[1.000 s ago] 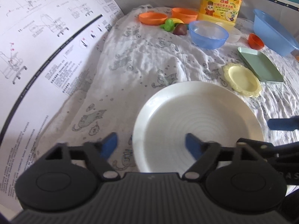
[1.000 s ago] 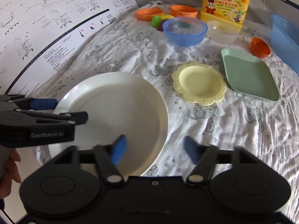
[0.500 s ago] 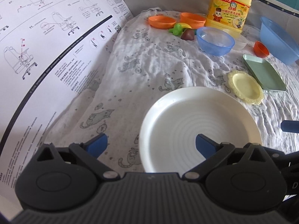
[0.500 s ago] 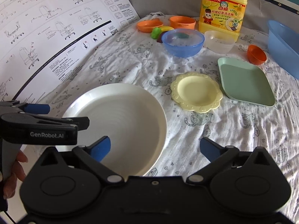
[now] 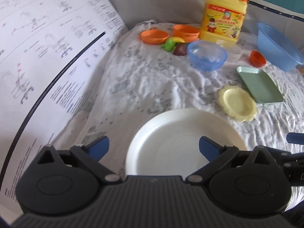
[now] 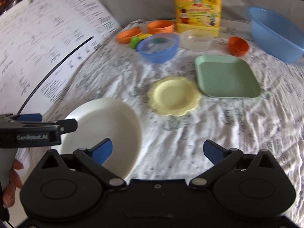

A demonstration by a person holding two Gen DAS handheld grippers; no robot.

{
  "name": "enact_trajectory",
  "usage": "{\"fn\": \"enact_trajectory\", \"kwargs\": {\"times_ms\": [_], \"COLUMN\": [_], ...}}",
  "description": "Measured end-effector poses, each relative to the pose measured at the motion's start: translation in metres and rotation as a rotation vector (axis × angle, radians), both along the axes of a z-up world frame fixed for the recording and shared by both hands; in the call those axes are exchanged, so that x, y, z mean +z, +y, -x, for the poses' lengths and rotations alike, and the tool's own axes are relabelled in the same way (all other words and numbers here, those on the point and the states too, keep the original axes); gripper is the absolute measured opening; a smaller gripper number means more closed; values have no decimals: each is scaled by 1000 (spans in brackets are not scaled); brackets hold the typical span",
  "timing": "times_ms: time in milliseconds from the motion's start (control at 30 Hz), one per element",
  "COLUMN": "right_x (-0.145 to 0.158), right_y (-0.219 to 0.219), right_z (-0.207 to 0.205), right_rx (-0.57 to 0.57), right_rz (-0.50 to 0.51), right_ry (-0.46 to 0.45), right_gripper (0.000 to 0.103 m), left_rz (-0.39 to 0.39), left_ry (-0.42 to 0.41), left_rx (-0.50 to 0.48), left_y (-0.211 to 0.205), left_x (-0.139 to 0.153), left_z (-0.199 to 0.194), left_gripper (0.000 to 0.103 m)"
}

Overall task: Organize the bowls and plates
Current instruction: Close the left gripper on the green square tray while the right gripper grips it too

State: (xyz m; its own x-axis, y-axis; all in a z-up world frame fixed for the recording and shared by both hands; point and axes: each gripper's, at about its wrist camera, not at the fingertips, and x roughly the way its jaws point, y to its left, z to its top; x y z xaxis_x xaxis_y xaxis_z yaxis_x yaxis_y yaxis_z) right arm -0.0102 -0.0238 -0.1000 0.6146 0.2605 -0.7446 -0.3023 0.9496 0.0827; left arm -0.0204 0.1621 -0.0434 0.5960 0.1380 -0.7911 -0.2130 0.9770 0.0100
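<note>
Work surface: a white, wrinkled cotton cloth printed with small grey cartoon figures (image 6: 218,125) covers the whole surface, with folds and creases running across it. Left side: a large white paper instruction sheet with black line drawings, blocks of text and a thick dark curved line (image 5: 47,57) rises at a slope from the cloth's edge; its print is blurred. Rear: a plain pale grey wall or panel (image 5: 161,1) stands behind the cloth. Upper right: a teal surface edged by a dark blue band with small light marks (image 5: 275,7). Lighting: soft, even daylight; shadows on the cloth are faint.
</note>
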Motion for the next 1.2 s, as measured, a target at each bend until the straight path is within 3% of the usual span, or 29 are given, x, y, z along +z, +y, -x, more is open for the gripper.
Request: {"fn": "enact_trajectory", "kwargs": {"times_ms": [467, 667, 933, 1100, 1200], "right_x": [6, 11, 4, -7, -15], "right_y": [-119, -153, -174, -170, -166], "right_z": [-36, -61, -115, -149, -165], "right_rx": [-297, -360, -348, -318, -300], "right_rz": [-115, -138, -185, -209, -224], "right_ry": [-31, -68, -61, -31, -6], "right_gripper": [103, 103, 74, 39, 32], "left_rz": [16, 12, 2, 0, -9], "left_ry": [-44, -42, -6, 24, 30], "left_rx": [-152, -239, -302, -306, -316], "left_y": [-80, -124, -161, -172, -178], "left_x": [19, 15, -5, -20, -25], "left_z": [-64, -108, -159, -184, -192], "left_gripper": [103, 103, 103, 103, 103]}}
